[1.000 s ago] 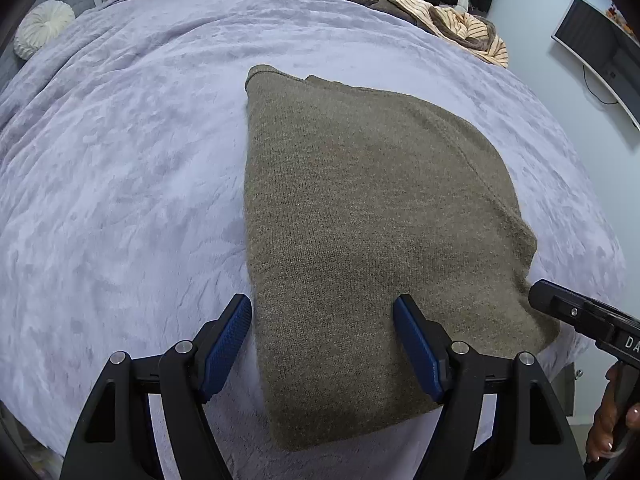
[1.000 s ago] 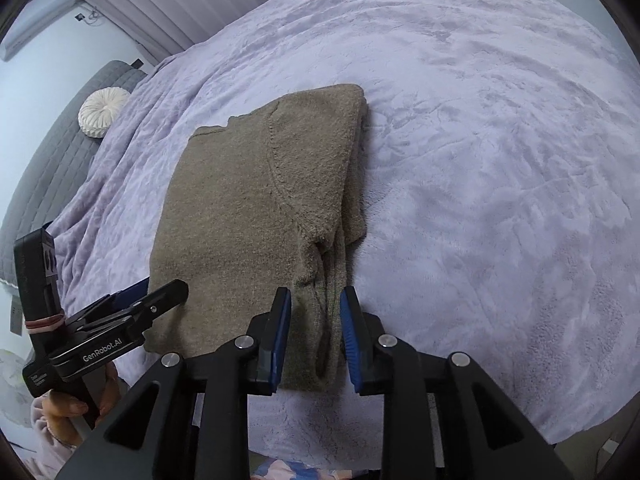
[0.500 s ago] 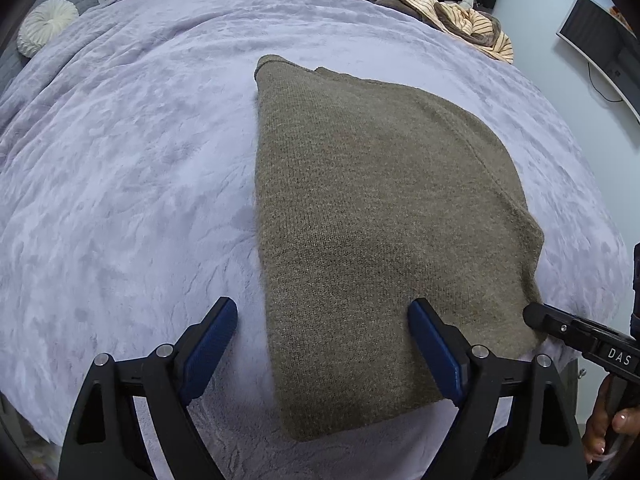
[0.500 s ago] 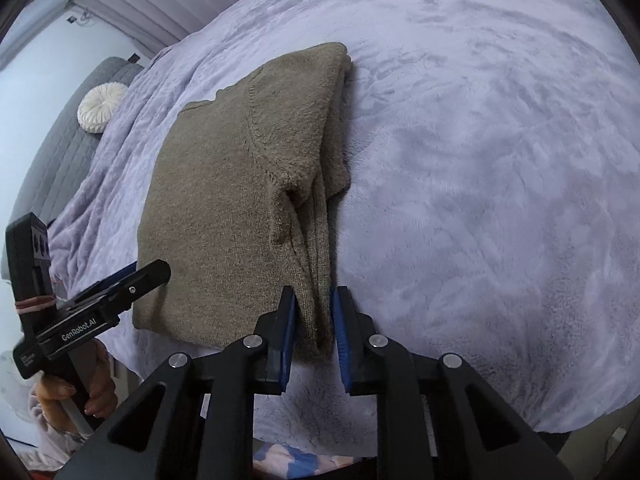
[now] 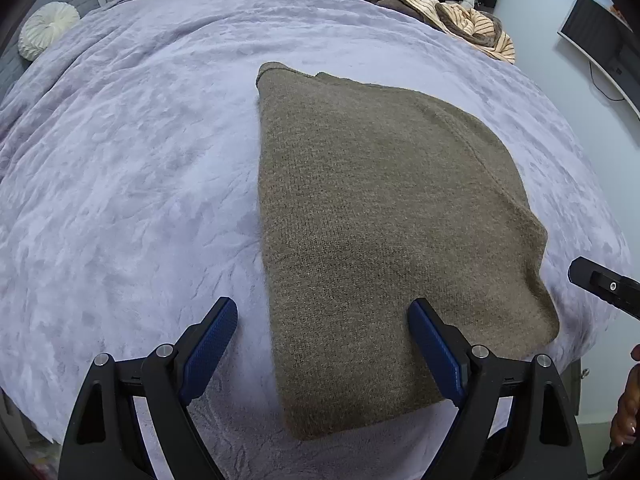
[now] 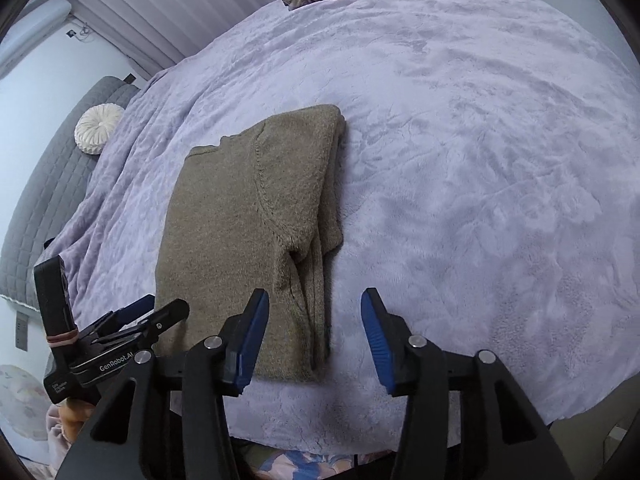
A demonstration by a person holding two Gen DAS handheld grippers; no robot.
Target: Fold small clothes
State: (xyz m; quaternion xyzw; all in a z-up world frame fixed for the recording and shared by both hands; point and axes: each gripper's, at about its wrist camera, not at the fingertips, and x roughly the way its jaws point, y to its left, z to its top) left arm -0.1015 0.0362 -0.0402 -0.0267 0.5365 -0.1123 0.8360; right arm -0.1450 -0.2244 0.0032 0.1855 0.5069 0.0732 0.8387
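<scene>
The brown sweater [image 5: 384, 240] lies folded lengthwise on the purple bed [image 5: 132, 184], its near end close to the bed's edge. The left gripper [image 5: 322, 344] hovers wide open over the near left corner, gripping nothing. The right gripper [image 6: 314, 334] is opening over the near right edge, pads clear of the knit. It looks like a pause between folds; next, both must pinch the near corners and carry them toward the collar.

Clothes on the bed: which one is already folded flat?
The olive-brown sweater near both grippers lies folded in a neat rectangle. The striped and dark clothes at the bed's far edge are a crumpled heap.
</scene>
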